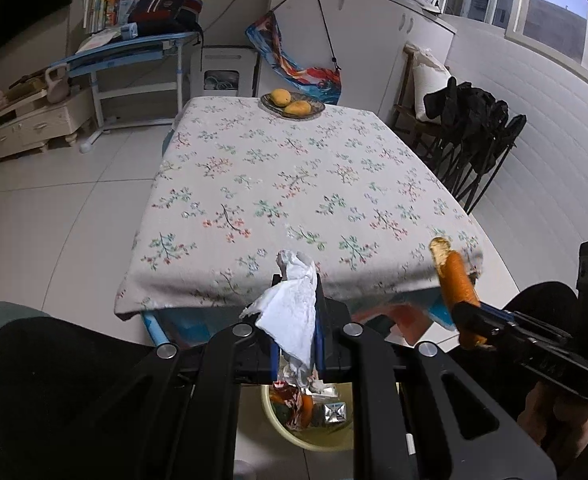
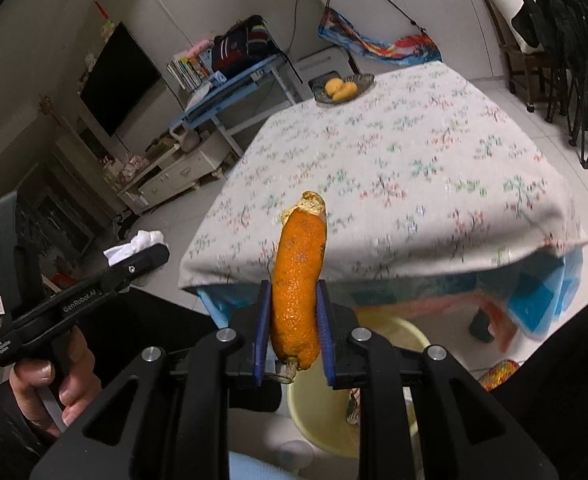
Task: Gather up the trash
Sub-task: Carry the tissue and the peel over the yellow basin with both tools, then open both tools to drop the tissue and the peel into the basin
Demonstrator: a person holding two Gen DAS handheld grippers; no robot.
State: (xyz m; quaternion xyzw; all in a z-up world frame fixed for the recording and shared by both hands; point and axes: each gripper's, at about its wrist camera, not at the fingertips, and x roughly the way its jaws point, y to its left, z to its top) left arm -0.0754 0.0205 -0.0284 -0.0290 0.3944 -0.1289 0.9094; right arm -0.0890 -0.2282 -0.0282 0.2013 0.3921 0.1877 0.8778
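Two grippers are up in front of the near edge of the table, each clamped on a piece of rubbish. Nearest the left wrist camera, the left gripper [image 1: 297, 304] has its blue pads pressed together on a crumpled white tissue [image 1: 289, 312], which sticks up between the fingers and folds over the left one. Directly below it, on the floor, sits a pale yellow bin [image 1: 334, 442] already holding wrappers, a bit of foil and something orange. To the right in the same view, the right gripper [image 1: 468, 320] comes in from the side with a strip of orange peel [image 1: 456, 276] standing up from its jaws.

From the right wrist camera, that peel [image 2: 298, 280] is upright between the blue pads [image 2: 262, 320], which close against both its sides; its pale torn tip points away from the camera, and the yellow bin [image 2: 390, 330] lies under and just beyond the fingers. A hand [image 2: 59, 384] grips the left gripper's handle at the lower left.

Beyond both tools, the table [image 1: 294, 184] is covered with a floral cloth. At its far end rests a dish [image 1: 291, 106] with two yellow fruits [image 1: 287, 102]. Past it are a blue desk [image 1: 129, 50] and folded black chairs [image 1: 474, 140].
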